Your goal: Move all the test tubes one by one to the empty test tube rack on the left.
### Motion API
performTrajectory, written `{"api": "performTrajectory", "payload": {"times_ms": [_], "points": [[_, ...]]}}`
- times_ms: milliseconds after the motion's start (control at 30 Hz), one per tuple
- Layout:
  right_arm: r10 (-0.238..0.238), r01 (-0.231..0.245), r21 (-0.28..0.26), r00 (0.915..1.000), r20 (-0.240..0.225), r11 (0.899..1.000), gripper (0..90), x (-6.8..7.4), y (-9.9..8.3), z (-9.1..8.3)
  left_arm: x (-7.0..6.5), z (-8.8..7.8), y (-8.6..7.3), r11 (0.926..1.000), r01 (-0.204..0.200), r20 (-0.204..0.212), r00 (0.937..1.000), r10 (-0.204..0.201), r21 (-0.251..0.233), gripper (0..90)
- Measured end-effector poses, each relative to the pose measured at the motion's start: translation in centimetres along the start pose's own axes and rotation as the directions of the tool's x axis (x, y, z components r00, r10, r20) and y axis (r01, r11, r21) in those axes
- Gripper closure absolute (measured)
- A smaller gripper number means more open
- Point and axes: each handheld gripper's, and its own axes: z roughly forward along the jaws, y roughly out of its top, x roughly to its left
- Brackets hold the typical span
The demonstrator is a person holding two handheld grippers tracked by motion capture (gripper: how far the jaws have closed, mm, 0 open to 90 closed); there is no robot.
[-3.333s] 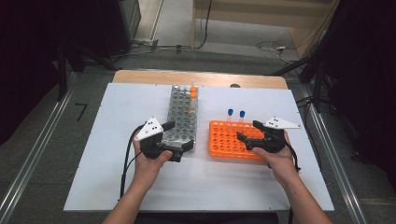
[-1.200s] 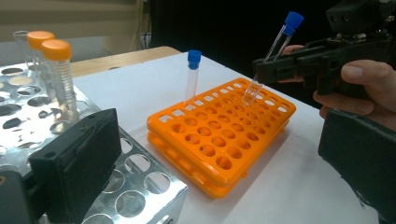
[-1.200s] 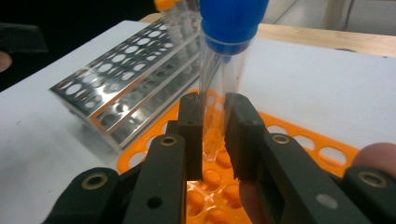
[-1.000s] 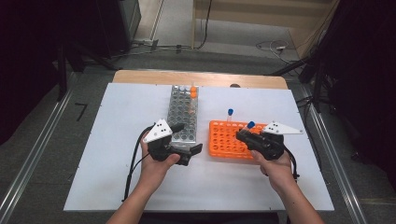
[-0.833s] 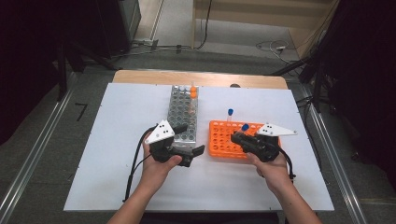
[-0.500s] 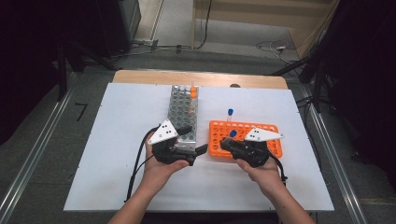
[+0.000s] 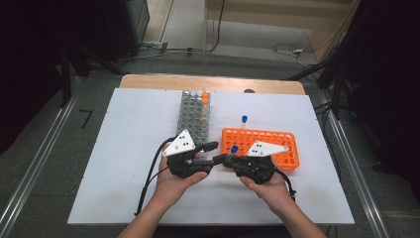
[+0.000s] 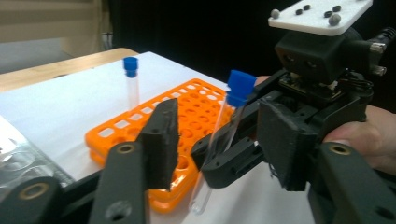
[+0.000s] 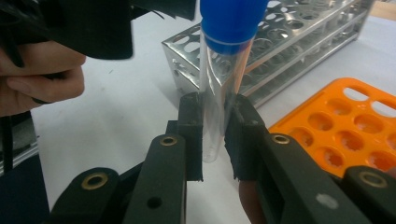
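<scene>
A clear tube with a blue cap point(image 9: 217, 93) stands upright in my right gripper point(image 9: 215, 121), whose jaws are shut on its lower half. In the high view the right gripper point(image 7: 229, 158) holds this tube point(image 7: 234, 148) left of the orange rack point(image 7: 277, 136). My left gripper point(image 8: 222, 144) faces it, and the tube point(image 8: 224, 135) sits between its pads point(image 8: 161, 140) with a gap on each side. The left jaws have just been closing. In the high view the left gripper point(image 7: 214, 153) lies at the near end of the metal rack point(image 7: 193, 119).
A second blue-capped tube point(image 7: 244, 121) stands at the orange rack's far left corner. Orange-capped tubes point(image 7: 205, 96) fill the metal rack's far end. Both racks rest on a white board point(image 7: 124, 148), with a wooden table edge point(image 7: 148, 82) behind.
My right gripper has carried the blue-capped tube left, off the orange rack, to between the left gripper's jaws. The left jaws have narrowed around it.
</scene>
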Motion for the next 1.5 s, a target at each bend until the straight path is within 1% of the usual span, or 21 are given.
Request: {"api": "performTrajectory", "payload": {"times_ms": [100, 233, 333, 600, 667, 800, 967, 1133, 1200, 1300, 1500], "points": [[-0.008, 0.008, 0.002, 0.9999, -0.011, 1.0, 75.1, 0.4, 0.1, 0.1, -0.2, 0.3, -0.1, 0.9999, -0.009, 0.018, 0.9998, 0.009, 0.015, 55.0], [-0.014, 0.014, 0.011, 0.9997, -0.02, 1.0, 75.0, 0.7, 0.1, 0.4, -0.4, 0.7, -0.3, 0.9995, -0.006, 0.038, 0.9993, 0.005, 0.031, 58.8], [-0.02, 0.02, 0.013, 0.9994, -0.029, 1.0, 75.0, 0.9, 0.1, 0.5, -0.5, 1.0, -0.4, 0.9991, -0.011, 0.049, 0.9988, 0.009, 0.04, 62.3], [-0.041, 0.042, 0.02, 0.9974, -0.059, 0.999, 75.0, 1.7, 0.3, 0.5, -0.6, 1.1, -0.4, 0.9992, -0.015, 0.061, 0.998, 0.013, 0.037, 71.1], [-0.039, 0.04, 0.019, 0.9972, -0.064, 0.999, 75.0, 1.8, 0.3, 0.5, -0.7, 1.1, -0.4, 0.999, -0.018, 0.064, 0.9978, 0.016, 0.04, 71.7], [-0.037, 0.039, 0.023, 0.9967, -0.072, 0.999, 75.0, 1.8, 0.3, 0.5, -0.6, 0.9, -0.4, 0.9987, -0.03, 0.061, 0.9977, 0.028, 0.042, 73.9], [-0.035, 0.037, 0.024, 0.9961, -0.081, 0.999, 74.9, 1.7, 0.3, 0.5, -0.6, 0.7, -0.3, 0.9981, -0.052, 0.036, 0.998, 0.051, 0.031, 76.5], [-0.043, 0.044, 0.012, 0.9963, -0.075, 0.999, 74.3, 1.7, 0.3, 0.4, -0.6, 0.5, -0.2, 0.9985, -0.05, 0.025, 0.9985, 0.049, 0.022, 76.8], [-0.041, 0.041, 0.009, 0.9962, -0.077, 0.999, 70.8, 1.6, 0.3, 0.3, -0.5, 0.4, -0.2, 0.9987, -0.049, 0.012, 0.9987, 0.049, 0.011, 76.8], [-0.052, 0.053, 0.002, 0.9948, -0.088, 0.999, 64.6, 1.3, 0.3, 0.1, -0.3, 0.1, 0.0, 0.9993, -0.037, -0.001, 0.9993, 0.037, -0.004, 76.8], [-0.039, 0.035, -0.034, 0.9926, -0.115, 0.999, 43.7, 0.2, 0.3, -0.7, 0.3, -0.2, 0.2, 0.9994, -0.031, -0.017, 0.9994, 0.031, -0.014, 76.8]]}}
